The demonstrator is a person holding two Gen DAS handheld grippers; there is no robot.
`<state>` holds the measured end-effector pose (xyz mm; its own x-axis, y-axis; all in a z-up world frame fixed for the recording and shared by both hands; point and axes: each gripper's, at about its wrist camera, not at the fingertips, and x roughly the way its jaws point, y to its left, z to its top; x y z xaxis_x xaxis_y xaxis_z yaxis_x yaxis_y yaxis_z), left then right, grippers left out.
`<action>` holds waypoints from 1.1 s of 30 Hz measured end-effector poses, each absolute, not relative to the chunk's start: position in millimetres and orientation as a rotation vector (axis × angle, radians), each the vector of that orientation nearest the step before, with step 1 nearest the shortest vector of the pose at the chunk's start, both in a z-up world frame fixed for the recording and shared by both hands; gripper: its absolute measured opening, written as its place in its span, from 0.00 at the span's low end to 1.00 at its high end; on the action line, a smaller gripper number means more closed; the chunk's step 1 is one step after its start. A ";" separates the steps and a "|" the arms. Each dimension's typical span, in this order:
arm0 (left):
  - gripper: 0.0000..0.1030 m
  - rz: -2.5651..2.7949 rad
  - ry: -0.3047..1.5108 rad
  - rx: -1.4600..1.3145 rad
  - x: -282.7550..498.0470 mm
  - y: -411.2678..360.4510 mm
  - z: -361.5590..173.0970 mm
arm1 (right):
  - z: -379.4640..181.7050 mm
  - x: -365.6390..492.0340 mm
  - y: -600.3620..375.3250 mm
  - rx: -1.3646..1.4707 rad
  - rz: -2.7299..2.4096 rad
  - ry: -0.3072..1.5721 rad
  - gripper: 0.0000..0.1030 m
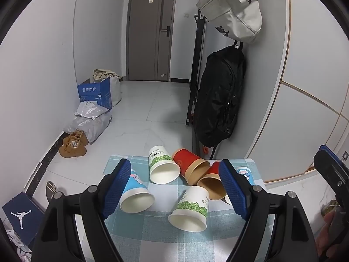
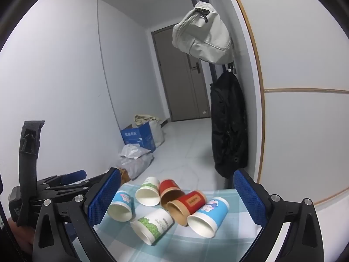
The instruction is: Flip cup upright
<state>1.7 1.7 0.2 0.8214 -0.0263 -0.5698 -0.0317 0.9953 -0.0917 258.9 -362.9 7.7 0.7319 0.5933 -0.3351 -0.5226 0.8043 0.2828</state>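
At the far left of the left wrist view a dark blue shoebox (image 1: 18,215) bears a white jumping-man logo. Beyond it a pair of tan boots (image 1: 73,145) sits on the floor beside grey mailer bags (image 1: 91,120), and a blue carton (image 1: 96,93) printed with white Chinese characters stands against the wall.

The left claw (image 1: 177,191) hangs with its blue pads wide apart, gripping nothing, above the bench (image 1: 152,235), which wears a pale blue checked cloth. All six paper cups lie on their sides there in a loose cluster. Leftmost is a light blue cartoon cup (image 1: 135,193), partly hidden behind the left pad. Next comes a white cup with green leaves (image 1: 161,166) reading "PAPER", then a second leaf-printed cup (image 1: 192,209) nearer the camera, its lettering upside down. A red cup (image 1: 189,168) touches another red cup (image 1: 212,183), whose label shows only as small unreadable characters in the right wrist view. A second blue cartoon cup (image 1: 245,173) is mostly blocked by the right pad.

The right claw (image 2: 176,198) is likewise spread open and empty, framing the same cluster.

On the right a black backpack (image 1: 220,96) hangs on the wall under a cream bag (image 1: 233,11); a grey door (image 1: 150,32) closes the hallway.
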 end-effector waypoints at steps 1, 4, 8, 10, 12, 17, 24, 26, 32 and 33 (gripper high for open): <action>0.77 0.002 0.608 -0.098 1.6 1.3 0.3 | 7.7 258.8 -362.4 0.173 0.618 0.427 1.00; 0.77 -0.007 0.613 -0.099 1.8 0.4 0.7 | 9.5 258.2 -362.8 0.171 0.618 0.427 1.00; 0.77 -0.016 0.618 -0.101 2.0 0.7 -0.9 | 9.6 257.8 -362.4 0.170 0.616 0.426 1.00; 0.77 -0.019 0.620 -0.104 1.7 1.6 -1.3 | 9.7 257.6 -362.4 0.170 0.614 0.428 1.00; 0.77 -0.022 0.622 -0.106 1.9 2.1 -1.1 | 10.0 257.6 -362.6 0.172 0.615 0.429 1.00; 0.77 -0.023 0.623 -0.105 1.6 2.8 -1.8 | 10.1 258.0 -363.4 0.178 0.611 0.431 1.00; 0.77 -0.022 0.624 -0.106 1.8 3.2 -3.3 | 10.2 259.0 -363.5 0.183 0.607 0.435 1.00; 0.77 -0.022 0.625 -0.106 2.0 3.4 -3.3 | 10.2 258.7 -364.1 0.184 0.606 0.433 1.00; 0.77 -0.007 0.627 -0.099 2.0 5.3 -4.9 | 9.4 258.6 -364.6 0.187 0.605 0.431 1.00; 0.77 -0.007 0.629 -0.100 2.8 5.5 -5.1 | 9.3 258.6 -364.9 0.188 0.603 0.430 1.00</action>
<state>2.8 5.5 -5.1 0.8086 -0.0368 -0.5873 -0.0243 0.9951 -0.0958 258.6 -364.9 9.3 0.7385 0.5848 -0.3357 -0.5078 0.8099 0.2936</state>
